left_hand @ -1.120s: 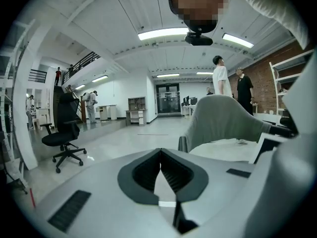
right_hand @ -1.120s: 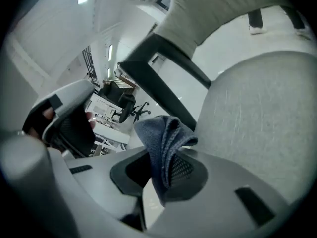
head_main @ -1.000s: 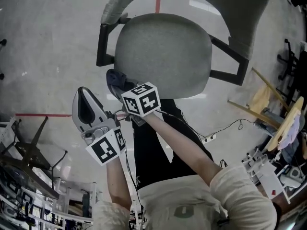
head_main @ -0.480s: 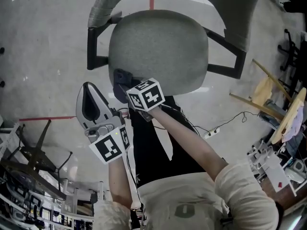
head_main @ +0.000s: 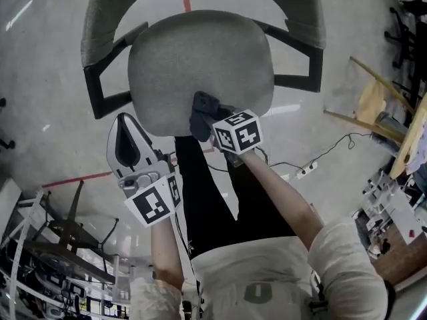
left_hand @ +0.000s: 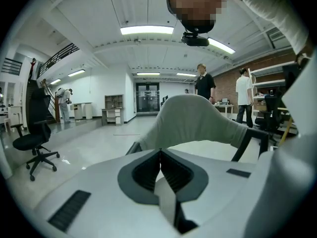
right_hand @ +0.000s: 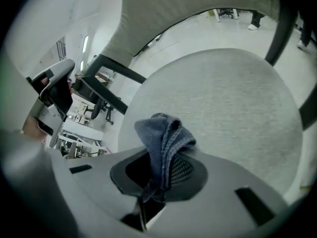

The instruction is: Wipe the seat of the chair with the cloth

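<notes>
The grey padded chair seat (head_main: 200,65) fills the upper middle of the head view, with black armrests (head_main: 100,92) and a curved backrest (head_main: 293,5) beyond. My right gripper (head_main: 210,120) is shut on a dark blue cloth (head_main: 202,112), which hangs over the seat's near edge. In the right gripper view the cloth (right_hand: 163,143) bunches up between the jaws, above the seat (right_hand: 223,103). My left gripper (head_main: 127,135) is held to the left of the seat, over the floor, shut with nothing in it. The left gripper view shows the backrest (left_hand: 198,123) ahead of those closed jaws.
A red floor line (head_main: 73,179) runs under the left gripper. Wooden frames (head_main: 373,105) and a power strip cable (head_main: 313,165) lie at the right. A black chair base (head_main: 60,229) sits at the lower left. People (left_hand: 204,83) stand far off.
The right gripper has carried the cloth rightward along the seat's near edge. The view has shifted so that the chair sits further left. The left gripper has stayed shut beside the seat.
</notes>
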{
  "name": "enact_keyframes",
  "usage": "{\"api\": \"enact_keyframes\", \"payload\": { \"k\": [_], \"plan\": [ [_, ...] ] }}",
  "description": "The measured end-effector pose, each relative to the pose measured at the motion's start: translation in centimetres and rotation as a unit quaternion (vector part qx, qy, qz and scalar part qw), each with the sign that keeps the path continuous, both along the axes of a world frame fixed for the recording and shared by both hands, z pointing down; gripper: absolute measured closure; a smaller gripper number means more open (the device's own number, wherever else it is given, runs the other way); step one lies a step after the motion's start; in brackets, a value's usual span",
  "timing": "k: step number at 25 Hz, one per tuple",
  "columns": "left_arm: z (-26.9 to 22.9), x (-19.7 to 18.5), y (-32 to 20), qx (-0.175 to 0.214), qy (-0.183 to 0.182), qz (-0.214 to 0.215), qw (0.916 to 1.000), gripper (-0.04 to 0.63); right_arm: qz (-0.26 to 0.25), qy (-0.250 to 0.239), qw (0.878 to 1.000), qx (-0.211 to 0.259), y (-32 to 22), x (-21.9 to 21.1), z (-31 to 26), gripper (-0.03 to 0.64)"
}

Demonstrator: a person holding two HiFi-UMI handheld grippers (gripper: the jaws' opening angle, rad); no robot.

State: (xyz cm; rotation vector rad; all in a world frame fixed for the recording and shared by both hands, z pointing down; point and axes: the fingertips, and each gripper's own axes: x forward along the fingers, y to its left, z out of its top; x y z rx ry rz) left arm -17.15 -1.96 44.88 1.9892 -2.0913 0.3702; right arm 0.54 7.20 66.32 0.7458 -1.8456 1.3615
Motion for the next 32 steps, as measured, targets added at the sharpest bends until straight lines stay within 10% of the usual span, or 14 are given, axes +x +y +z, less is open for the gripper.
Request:
{"api": "enact_keyframes", "payload": {
  "k": [12,32],
  "plan": [
    [-2.5,8.5,-4.2,0.023,-0.001,0.087,0.996,0.58,0.028,0.107,0.993,0.044,-1.1,14.5,0.1,0.56],
    [-3.2,11.1,-5.5,0.028,0.0,0.113,0.9932,0.58,0.022,0.232,0.971,0.056,-0.8,23.1,0.9,0.56]
  ]
}}
